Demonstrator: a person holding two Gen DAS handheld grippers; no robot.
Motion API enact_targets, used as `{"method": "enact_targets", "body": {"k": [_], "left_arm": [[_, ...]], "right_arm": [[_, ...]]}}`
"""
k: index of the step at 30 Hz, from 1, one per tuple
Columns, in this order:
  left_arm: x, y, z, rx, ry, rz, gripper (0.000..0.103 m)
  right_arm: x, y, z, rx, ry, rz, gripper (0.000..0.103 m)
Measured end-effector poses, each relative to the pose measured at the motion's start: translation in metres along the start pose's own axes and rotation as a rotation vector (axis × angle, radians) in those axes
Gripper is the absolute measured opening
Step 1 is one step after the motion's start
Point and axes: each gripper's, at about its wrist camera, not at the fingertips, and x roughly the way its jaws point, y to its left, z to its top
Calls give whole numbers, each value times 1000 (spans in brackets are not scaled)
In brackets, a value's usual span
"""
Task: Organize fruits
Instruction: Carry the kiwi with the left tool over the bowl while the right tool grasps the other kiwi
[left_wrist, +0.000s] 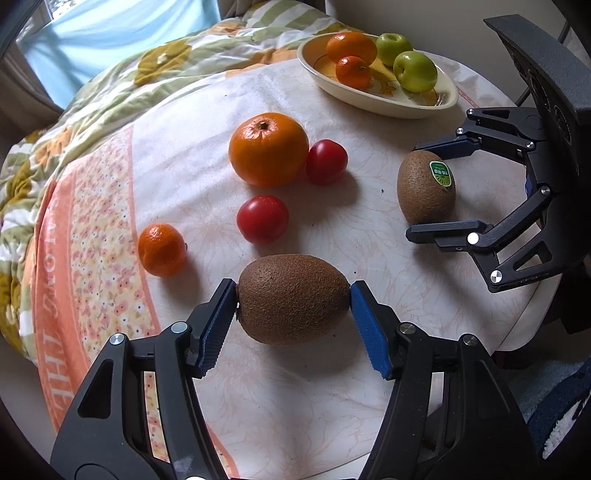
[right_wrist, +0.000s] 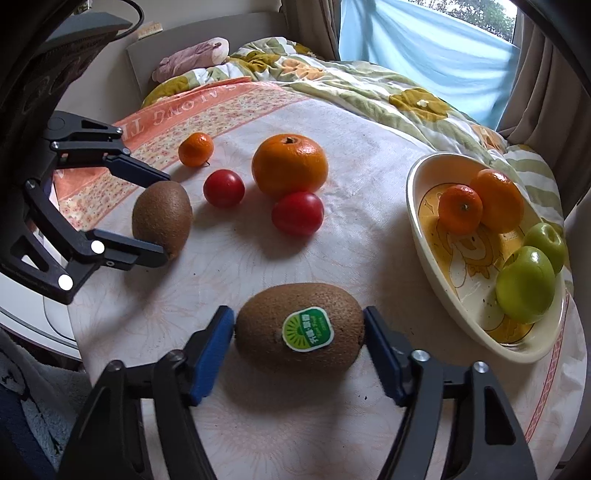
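Your left gripper (left_wrist: 293, 299) fingers clamp the plain kiwi (left_wrist: 293, 298) end to end; your right gripper (right_wrist: 299, 328) fingers grasp the stickered kiwi (right_wrist: 299, 326) on the counter (right_wrist: 332, 147).

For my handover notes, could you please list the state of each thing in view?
Left tool: shut on plain kiwi.
Right tool: shut on stickered kiwi.
Bowl: holds two oranges, two green apples.
Large orange: loose on tablecloth.

Sticker (right_wrist: 308, 328) print too small to read; far green apple (right_wrist: 546, 242) partly hidden.
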Motion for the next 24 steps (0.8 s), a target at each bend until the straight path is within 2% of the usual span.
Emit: {"method": "enact_targets", "body": {"k": [8, 15, 20, 24], "left_arm": [[-12, 3, -3, -29, -26, 8, 67], [-32, 5, 2, -53, -63, 13, 67], [-56, 8, 14, -102, -115, -2, 67], [-79, 5, 33, -104, -173, 8, 67]], "right_arm": [[-8, 3, 2, 29, -5, -13, 64], [-33, 3, 9, 88, -43, -17, 64], [-65, -10, 19, 214, -72, -6, 63], [-98, -25, 27, 325, -102, -13, 64]]}}
